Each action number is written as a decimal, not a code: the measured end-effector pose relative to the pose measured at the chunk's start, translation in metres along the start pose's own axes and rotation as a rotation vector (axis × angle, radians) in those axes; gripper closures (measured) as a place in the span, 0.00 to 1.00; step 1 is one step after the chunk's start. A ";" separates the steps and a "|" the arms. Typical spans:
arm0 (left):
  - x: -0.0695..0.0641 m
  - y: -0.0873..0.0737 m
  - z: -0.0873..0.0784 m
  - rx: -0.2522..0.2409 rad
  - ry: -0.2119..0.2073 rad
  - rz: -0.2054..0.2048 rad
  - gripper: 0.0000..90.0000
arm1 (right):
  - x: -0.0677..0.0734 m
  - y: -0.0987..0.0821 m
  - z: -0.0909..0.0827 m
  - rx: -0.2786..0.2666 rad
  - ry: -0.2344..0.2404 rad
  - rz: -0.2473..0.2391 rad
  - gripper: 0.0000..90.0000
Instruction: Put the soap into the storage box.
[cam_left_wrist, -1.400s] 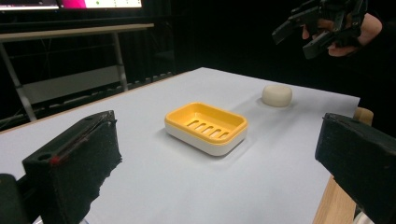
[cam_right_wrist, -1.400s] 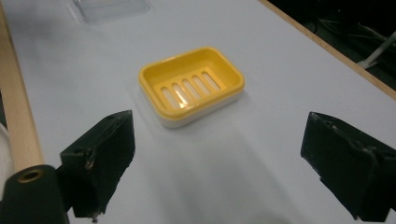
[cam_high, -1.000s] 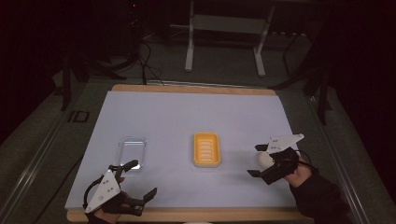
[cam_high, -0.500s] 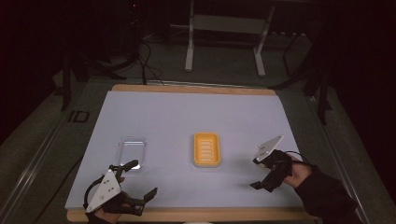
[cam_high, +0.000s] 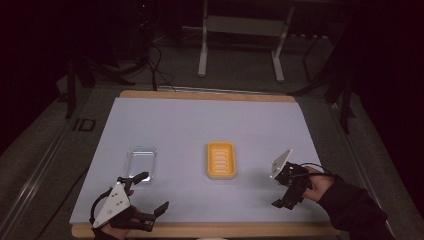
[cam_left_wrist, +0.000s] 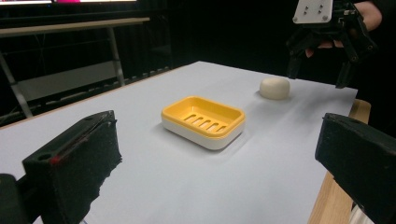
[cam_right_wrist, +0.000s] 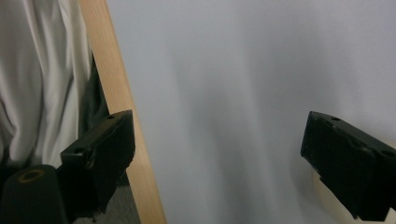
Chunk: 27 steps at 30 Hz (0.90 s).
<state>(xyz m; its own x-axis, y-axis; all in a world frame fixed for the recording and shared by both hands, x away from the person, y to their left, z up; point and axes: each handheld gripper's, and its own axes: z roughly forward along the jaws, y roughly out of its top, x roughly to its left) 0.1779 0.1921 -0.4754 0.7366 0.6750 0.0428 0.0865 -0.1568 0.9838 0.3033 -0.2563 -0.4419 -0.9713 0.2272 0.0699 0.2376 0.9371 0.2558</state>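
Soap bar (cam_left_wrist: 274, 87) lies on the tabletop (cam_high: 200, 125), beside our right hand-held gripper (cam_high: 286, 191), whose jaws stand apart. We judge it unplaced: the yellow soap dish (cam_high: 221, 160) is empty. Our left hand-held gripper (cam_high: 141, 199) gapes idle.

Dim surroundings, blurred right gripper view

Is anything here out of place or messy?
Only mildly: the soap lies bare on the table, beside the orange soap dish rather than in it. Nothing looks spilled or broken.
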 end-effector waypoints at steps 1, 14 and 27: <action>0.000 0.000 0.000 0.000 0.000 0.000 0.00 | 0.000 0.000 0.000 0.017 -0.002 0.000 0.11; 0.000 0.000 0.000 0.003 -0.003 -0.002 0.00 | -0.001 -0.003 -0.003 0.135 -0.021 0.014 0.11; 0.000 -0.001 0.001 0.011 -0.008 -0.003 0.00 | -0.007 -0.013 -0.003 0.234 -0.012 0.035 0.11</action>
<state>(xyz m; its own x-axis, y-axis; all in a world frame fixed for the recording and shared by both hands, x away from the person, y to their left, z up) 0.1784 0.1918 -0.4761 0.7416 0.6697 0.0384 0.0958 -0.1624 0.9821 0.3068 -0.2712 -0.4427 -0.9629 0.2622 0.0634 0.2641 0.9642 0.0233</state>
